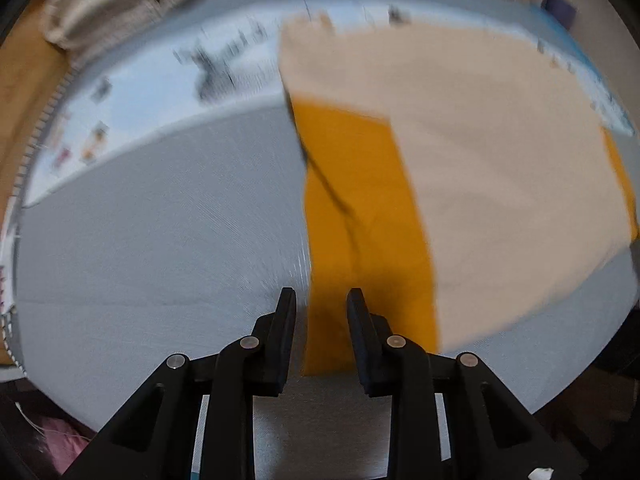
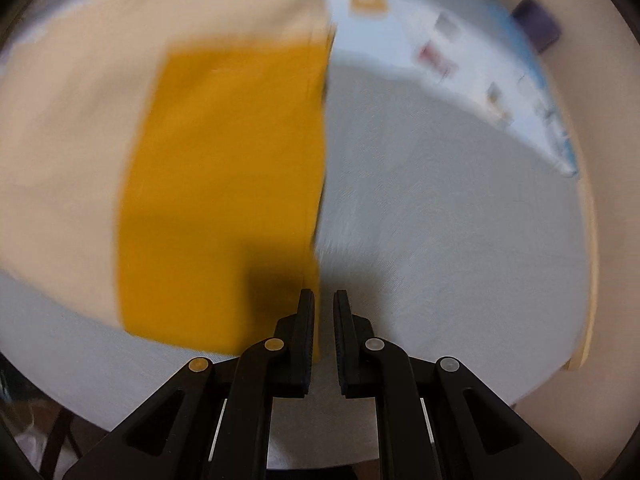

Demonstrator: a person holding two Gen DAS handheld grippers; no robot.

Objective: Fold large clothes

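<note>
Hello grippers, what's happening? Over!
Left gripper open, empty. Right gripper open, empty. Yellow-and-cream garment flat on grey table. Nothing blocking.

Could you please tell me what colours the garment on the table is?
The garment is mustard yellow with cream panels, clearest in the right wrist view.

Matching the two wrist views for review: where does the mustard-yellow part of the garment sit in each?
Left wrist view: the mustard-yellow part runs as a strip down the centre, ending between the open left hand-held gripper fingers.
Right wrist view: a broad mustard-yellow block, left of centre, its right edge by the open right hand-held gripper.
Shared landmark: the cream panel adjoining it.
</note>
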